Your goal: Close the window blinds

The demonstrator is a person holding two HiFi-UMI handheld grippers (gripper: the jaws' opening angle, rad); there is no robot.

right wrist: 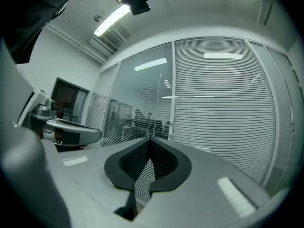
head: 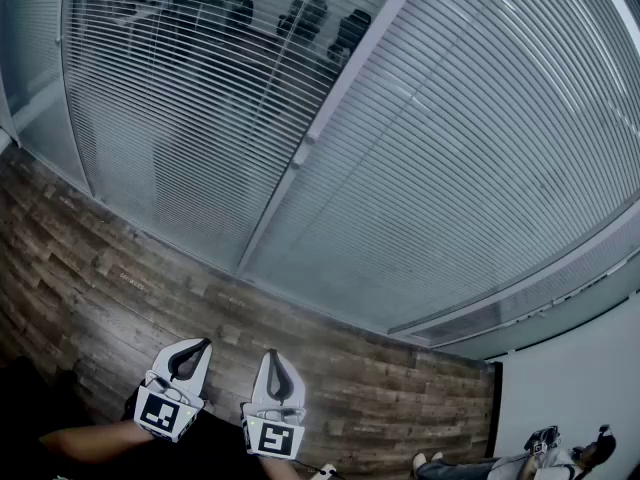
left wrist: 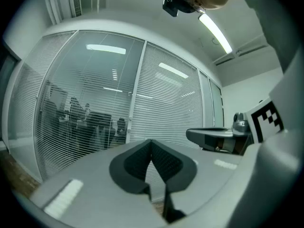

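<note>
Both held low and level, well apart from the glass. Left hand-held gripper [head: 192, 353] is pressed together with nothing between its jaws; right hand-held gripper [head: 272, 360] is likewise pressed together and empty. The window blinds [head: 180, 118] on the left pane have open slats (dark figures show through); the right-pane blinds [head: 470, 188] look already shut. Likely step: reach the small knob [head: 300, 155] on the mullion [head: 345, 83]. To do it well, spread the jaws first, come in square, pinch only the knob, and turn slowly until the slats go opaque. No readable writing, only square markers [head: 162, 415].
</note>
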